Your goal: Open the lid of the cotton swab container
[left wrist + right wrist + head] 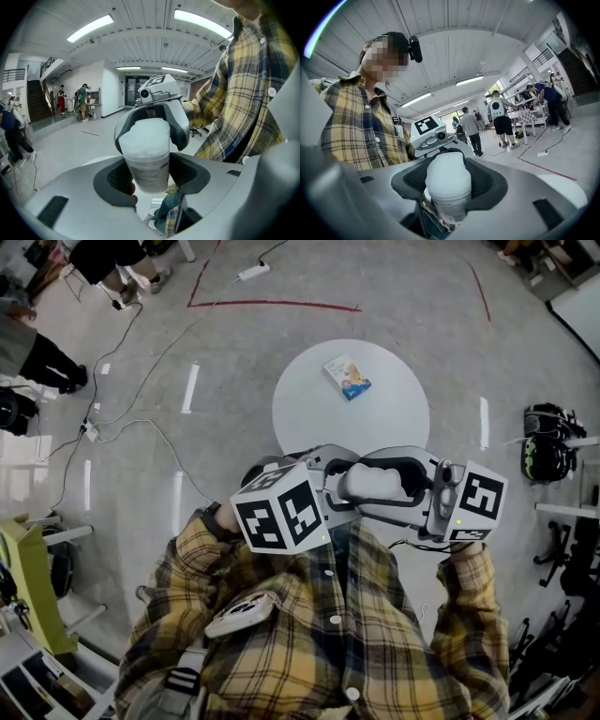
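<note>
The cotton swab container (377, 482) lies sideways at centre frame, above the worktop's (309, 409) near edge. The left gripper (150, 176) jaws clamp one end and the right gripper (447, 185) jaws clamp the other.

A round white table (309, 409) stands on grey floor (234, 362).

Left claw (149, 176), right claw (447, 185): both clamped.

the right gripper (449, 182) clamps the cotton swab container (447, 176), with the left gripper (436, 140) facing it.
</note>
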`<act>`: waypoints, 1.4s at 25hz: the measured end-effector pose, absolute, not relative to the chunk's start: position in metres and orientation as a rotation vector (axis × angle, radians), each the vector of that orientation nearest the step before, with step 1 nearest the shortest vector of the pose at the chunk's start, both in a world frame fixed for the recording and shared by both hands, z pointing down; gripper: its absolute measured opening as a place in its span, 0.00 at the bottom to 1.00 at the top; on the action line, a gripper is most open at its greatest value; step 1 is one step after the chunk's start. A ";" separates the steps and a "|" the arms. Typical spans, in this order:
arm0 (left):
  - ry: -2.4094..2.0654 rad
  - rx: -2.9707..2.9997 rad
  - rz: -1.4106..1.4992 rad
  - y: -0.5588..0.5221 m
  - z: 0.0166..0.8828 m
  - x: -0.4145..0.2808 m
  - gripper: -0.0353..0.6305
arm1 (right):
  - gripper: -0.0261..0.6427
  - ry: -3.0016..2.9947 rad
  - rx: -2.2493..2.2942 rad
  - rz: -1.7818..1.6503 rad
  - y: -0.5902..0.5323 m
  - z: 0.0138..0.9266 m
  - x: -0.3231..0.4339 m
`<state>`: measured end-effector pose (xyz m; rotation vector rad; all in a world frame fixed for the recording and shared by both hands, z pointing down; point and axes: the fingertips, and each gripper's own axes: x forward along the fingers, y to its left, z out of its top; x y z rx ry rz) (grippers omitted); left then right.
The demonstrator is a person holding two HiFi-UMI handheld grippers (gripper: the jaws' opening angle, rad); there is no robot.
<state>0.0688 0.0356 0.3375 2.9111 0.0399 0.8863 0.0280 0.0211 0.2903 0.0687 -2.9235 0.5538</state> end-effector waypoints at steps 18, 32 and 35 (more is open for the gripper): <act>0.079 2.897 0.870 0.037 0.340 0.067 0.41 | 0.39 -2.872 -0.050 0.676 0.021 0.295 0.026; 0.069 2.890 0.907 0.030 0.351 0.066 0.41 | 0.40 -2.836 -0.096 0.766 0.014 0.304 0.025; 0.067 2.885 0.911 0.028 0.354 0.066 0.41 | 0.40 -2.826 -0.100 0.792 0.011 0.307 0.025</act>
